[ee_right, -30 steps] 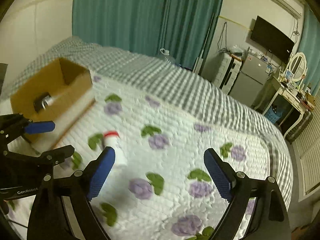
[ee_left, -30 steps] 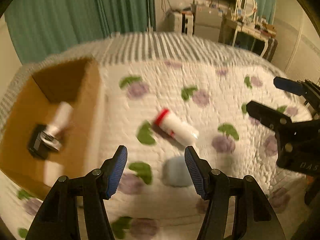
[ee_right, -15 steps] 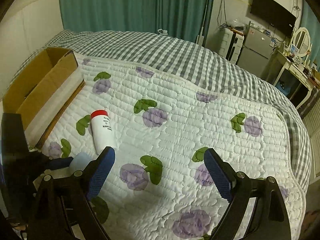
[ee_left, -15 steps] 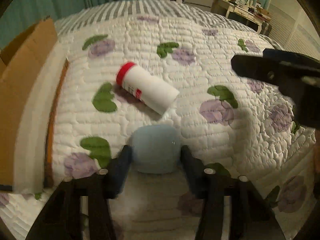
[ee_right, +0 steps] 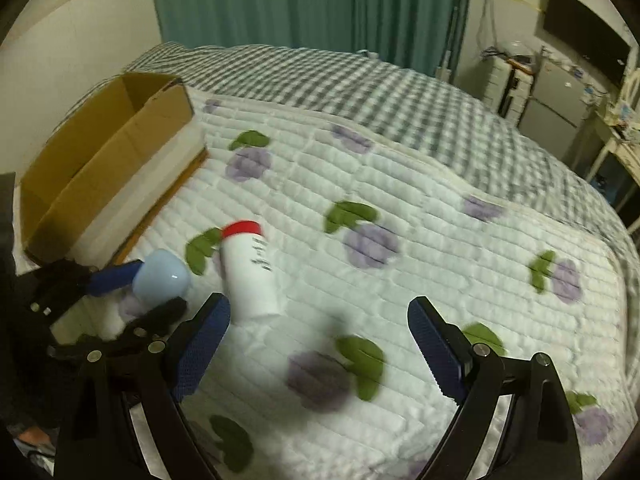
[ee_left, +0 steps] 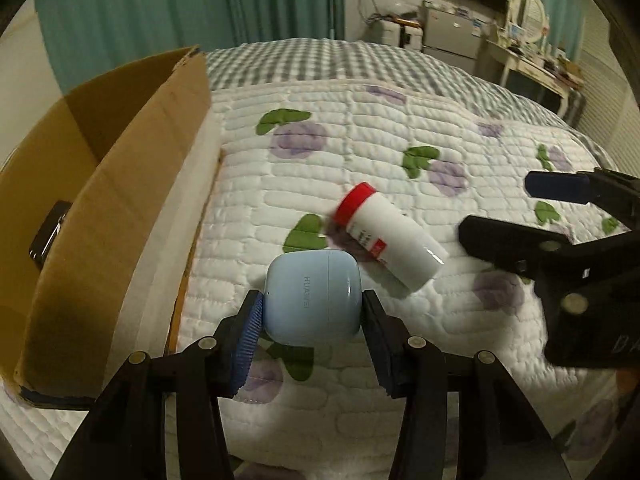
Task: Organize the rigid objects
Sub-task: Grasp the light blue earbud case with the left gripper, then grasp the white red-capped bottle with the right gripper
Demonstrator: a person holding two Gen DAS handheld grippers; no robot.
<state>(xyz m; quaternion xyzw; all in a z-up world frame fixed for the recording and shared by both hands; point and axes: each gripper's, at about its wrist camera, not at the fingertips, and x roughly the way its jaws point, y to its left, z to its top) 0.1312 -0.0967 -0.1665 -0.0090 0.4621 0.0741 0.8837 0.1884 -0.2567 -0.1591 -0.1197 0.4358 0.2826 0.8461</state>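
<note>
The left gripper (ee_left: 312, 312) is closed on a pale blue earbud case (ee_left: 314, 298), its two blue-padded fingers pressed to the case's opposite sides, the case lifted off the quilt (ee_left: 360, 140) and showing the word HUAWEI on its face; just beyond the case and a little to its right a white bottle with a red cap (ee_left: 386, 236) lies on its side on the quilt, cap pointing away, bottle and case apart; to the left of the left gripper stands an open cardboard box (ee_left: 100, 200), with a dark object (ee_left: 48, 236) partly visible inside against its far wall, too hidden to identify; the right gripper (ee_right: 318, 346) has its jaws spread wide with nothing between them, above the quilt; the same bottle (ee_right: 250, 272) lies just ahead of its left finger, the held case (ee_right: 162, 282) further left, and the box (ee_right: 108, 168) beyond that, at the quilt's edge; past the quilt runs a grey checked bedspread (ee_right: 360, 88), then green curtains (ee_right: 300, 4).
</note>
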